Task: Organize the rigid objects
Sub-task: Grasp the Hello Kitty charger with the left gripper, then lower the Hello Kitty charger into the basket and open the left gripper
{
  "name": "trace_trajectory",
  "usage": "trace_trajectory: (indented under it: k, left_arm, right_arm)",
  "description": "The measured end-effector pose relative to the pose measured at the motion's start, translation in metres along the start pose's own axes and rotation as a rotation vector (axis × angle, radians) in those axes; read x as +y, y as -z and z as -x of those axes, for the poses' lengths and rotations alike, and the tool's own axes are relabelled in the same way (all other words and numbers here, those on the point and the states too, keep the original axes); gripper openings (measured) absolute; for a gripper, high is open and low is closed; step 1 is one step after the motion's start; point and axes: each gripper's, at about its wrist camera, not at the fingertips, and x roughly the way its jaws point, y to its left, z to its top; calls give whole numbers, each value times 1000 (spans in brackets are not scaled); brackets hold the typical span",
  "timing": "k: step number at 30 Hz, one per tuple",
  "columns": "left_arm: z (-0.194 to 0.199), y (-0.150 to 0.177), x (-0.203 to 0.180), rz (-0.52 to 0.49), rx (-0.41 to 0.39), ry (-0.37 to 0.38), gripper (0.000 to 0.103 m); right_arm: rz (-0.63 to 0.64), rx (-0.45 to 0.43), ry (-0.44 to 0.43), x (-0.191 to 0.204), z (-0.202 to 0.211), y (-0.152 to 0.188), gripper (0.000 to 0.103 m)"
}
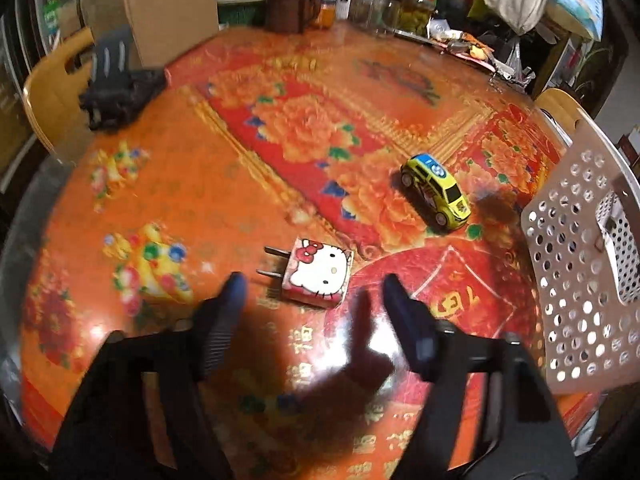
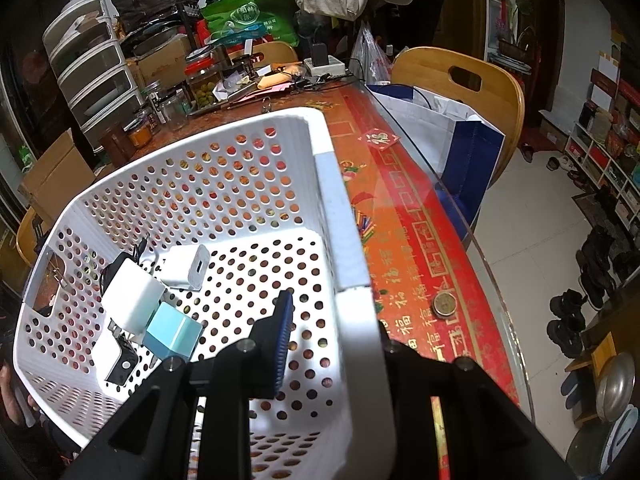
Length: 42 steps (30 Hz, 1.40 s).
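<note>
A pink cartoon-cat plug charger lies on the orange floral tablecloth, prongs pointing left. My left gripper hovers just in front of it, open, a finger on either side and no pad touching it. A yellow toy car stands further back right. The white perforated basket is at the right. My right gripper is shut on the basket's near wall, one finger inside and the other hidden outside. In the basket lie a white charger, a white adapter and a light-blue cube charger.
A black folded stand sits at the table's far left by a cardboard box. Jars and a brown mug line the back edge. A coin lies near the glass table edge; wooden chairs stand around.
</note>
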Motion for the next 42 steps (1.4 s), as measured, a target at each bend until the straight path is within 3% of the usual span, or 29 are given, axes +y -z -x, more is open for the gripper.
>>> trace_trajectory:
  k: [3,6,17,42]
  left_arm:
    - [-7,-4,-7,-33,-16,-55,44]
    - [-5,-3,-16,-64,-47,-86,44]
    - [61,-13,-58,-163,-236,-159,44]
    - [144,-38,-146,-347,-383,-149,44]
  right_arm:
    - [-1,-3,0,0,0,0,24]
    - [1,-4,-2,0,1,0,24]
    - [6,-11,-9,1,2,-1,25]
    - [19,-16,-19,3,2,-3,27]
